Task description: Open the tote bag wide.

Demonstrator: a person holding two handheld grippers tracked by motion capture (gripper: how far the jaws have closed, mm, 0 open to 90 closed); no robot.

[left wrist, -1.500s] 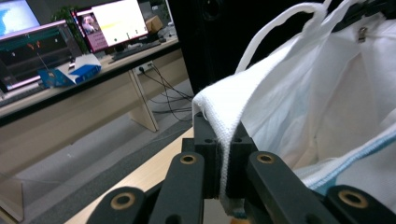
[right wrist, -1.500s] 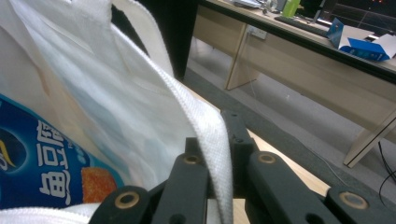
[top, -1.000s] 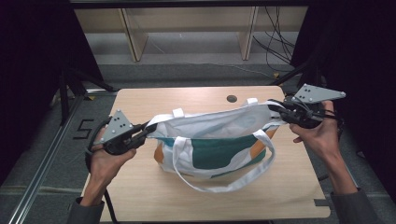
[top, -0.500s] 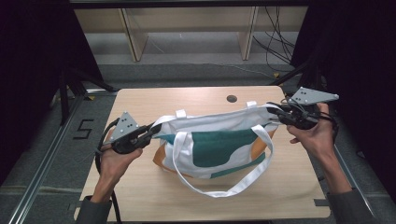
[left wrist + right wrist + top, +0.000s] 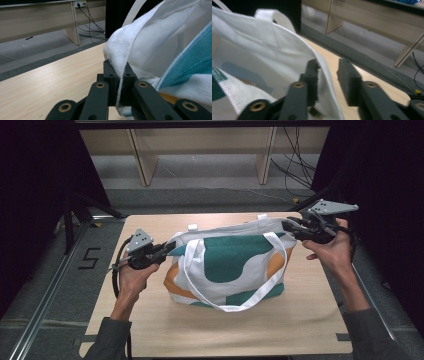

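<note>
High view, bag: white canvas tote bag with teal and orange curved patches [image 5: 227, 265], standing on its base at the centre of the frame, printed side toward the camera.
Bag straps: near white webbing strap [image 5: 235, 306] hangs down the front in a loop to the tabletop; ends of the far strap stick up at the top rim.
Bag support: light wooden table [image 5: 150, 320], centre of frame; bag sits in its middle part.
Left gripper: black left gripper [image 5: 169, 249], left of centre, held in the person's left hand [image 5: 134, 275], at the bag's left top corner.
Left gripper view, grip: jaws clenched on the white hem [image 5: 120, 82] of the bag at lower centre; cloth pinched flat between the pads.
Right gripper: black right gripper [image 5: 289, 227], upper right, held in the right hand [image 5: 332, 251], at the bag's right top corner.
Right gripper view, grip: jaws have just been opening; released. The white bag rim [image 5: 322, 67] lies between them against the left pad [image 5: 312, 72], a clear gap to the right pad.
Surroundings: grey floor [image 5: 210, 180] across the upper frame; pale wooden shelf legs [image 5: 142, 157] at top.
</note>
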